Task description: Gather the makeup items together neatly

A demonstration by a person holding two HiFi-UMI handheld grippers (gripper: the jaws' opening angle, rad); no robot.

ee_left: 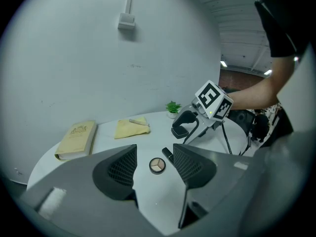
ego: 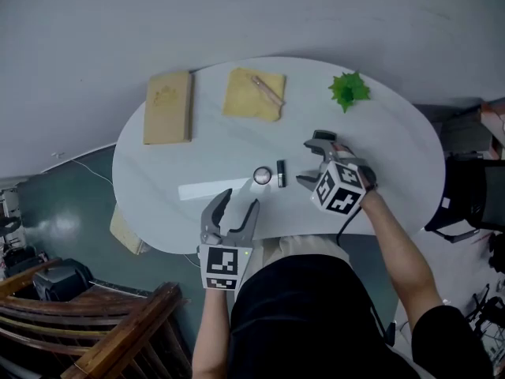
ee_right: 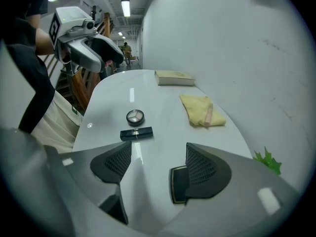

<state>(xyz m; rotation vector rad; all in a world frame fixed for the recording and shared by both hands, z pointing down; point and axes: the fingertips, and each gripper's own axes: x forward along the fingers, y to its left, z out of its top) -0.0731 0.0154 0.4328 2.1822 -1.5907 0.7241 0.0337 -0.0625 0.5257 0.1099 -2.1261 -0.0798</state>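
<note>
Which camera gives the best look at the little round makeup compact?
The left gripper view: the round compact lies close ahead, framed between the open jaws, its shade sections visible. The head view shows it tiny; the right gripper view shows it farther off, beside a black tube.

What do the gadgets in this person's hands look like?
Each hand holds a grey two-pronged tool: the left gripper and right gripper. Their tongs are curved, with dark grid-textured inner faces. Each carries a white cube printed with black square markers. A thin dark cable hangs from the right one. The person wears a black short-sleeved top.
</note>
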